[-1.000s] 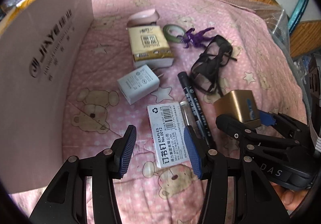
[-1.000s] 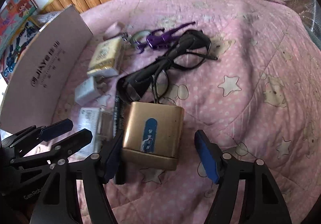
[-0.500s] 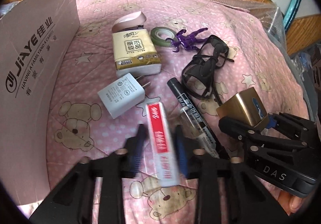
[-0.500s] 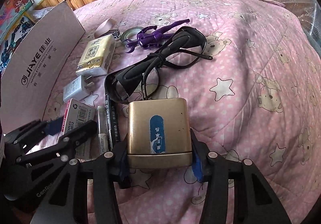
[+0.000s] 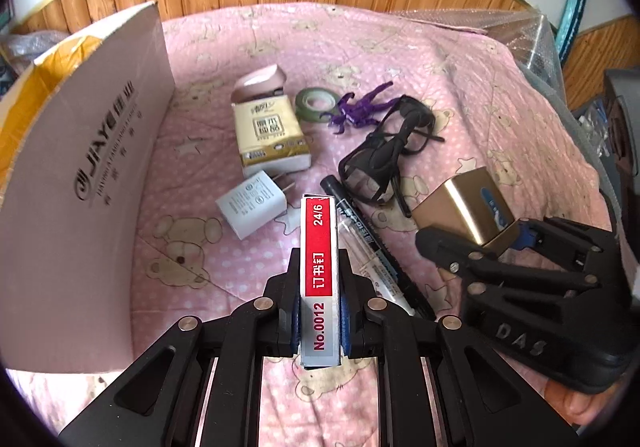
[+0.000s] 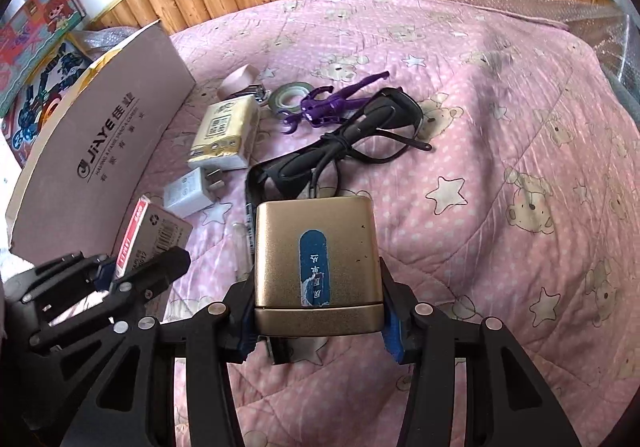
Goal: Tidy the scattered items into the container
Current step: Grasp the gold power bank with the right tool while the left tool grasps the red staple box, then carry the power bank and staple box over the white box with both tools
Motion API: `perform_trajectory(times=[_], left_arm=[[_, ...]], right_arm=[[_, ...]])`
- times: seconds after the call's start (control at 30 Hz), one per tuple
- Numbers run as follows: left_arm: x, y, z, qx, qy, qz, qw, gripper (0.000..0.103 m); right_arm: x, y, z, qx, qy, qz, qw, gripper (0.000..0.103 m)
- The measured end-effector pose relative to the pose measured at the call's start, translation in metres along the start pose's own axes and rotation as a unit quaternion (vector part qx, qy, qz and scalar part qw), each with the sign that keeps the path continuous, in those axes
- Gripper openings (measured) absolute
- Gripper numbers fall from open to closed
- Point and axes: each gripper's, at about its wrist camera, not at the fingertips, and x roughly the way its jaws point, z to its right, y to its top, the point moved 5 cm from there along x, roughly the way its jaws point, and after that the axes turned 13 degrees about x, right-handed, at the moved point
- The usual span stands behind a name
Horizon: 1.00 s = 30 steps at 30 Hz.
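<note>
My left gripper (image 5: 319, 321) is shut on a staples box (image 5: 318, 259), held on edge with its red side up, above the pink quilt (image 5: 460, 95). The right gripper (image 6: 316, 323) is shut on a gold box (image 6: 316, 243) with a blue label, lifted off the quilt. Each gripper shows in the other's view: the right gripper (image 5: 516, 235) with the gold box (image 5: 466, 203), the left gripper (image 6: 108, 271) with the staples box (image 6: 154, 229). The cardboard container (image 5: 80, 151) stands at the left, its flap upright.
On the quilt lie a tissue pack (image 5: 270, 137), a white charger (image 5: 254, 205), a black marker (image 5: 360, 223), black glasses (image 5: 384, 155), a purple figure (image 5: 356, 109), a green tape roll (image 5: 316, 103) and a pink case (image 5: 262, 81). Bubble wrap (image 5: 520, 35) lies far right.
Both grippers closed on their boxes and lifted them: the staples box turned from flat to on edge in the left one, the gold box rose in the right one.
</note>
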Motion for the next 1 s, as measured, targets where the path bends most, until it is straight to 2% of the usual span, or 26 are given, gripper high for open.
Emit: perform_trajectory(times=[0.23, 0.53, 0.8, 1.0], left_arm=[[-0.028, -0.004, -0.015, -0.018, -0.002, 0.016, 0.9997, 0.015], [-0.066, -0.009, -0.041, -0.05, -0.01, 0.048, 0.9976, 0.015], [-0.098, -0.01, -0.066, -0.081, -0.029, 0.079, 0.9932, 0.015], [-0.121, -0.011, -0.092, -0.106, -0.03, 0.1, 0.9888, 0.015]], right_arm=[[-0.003, -0.007, -0.021, -0.038, 0.0, 0.006, 0.999, 0.05], [-0.027, -0.021, -0.068, -0.066, 0.002, 0.021, 0.998, 0.05], [-0.055, -0.018, -0.111, -0.095, 0.008, 0.041, 0.995, 0.05], [-0.072, -0.015, -0.147, -0.121, 0.015, 0.058, 0.991, 0.05]])
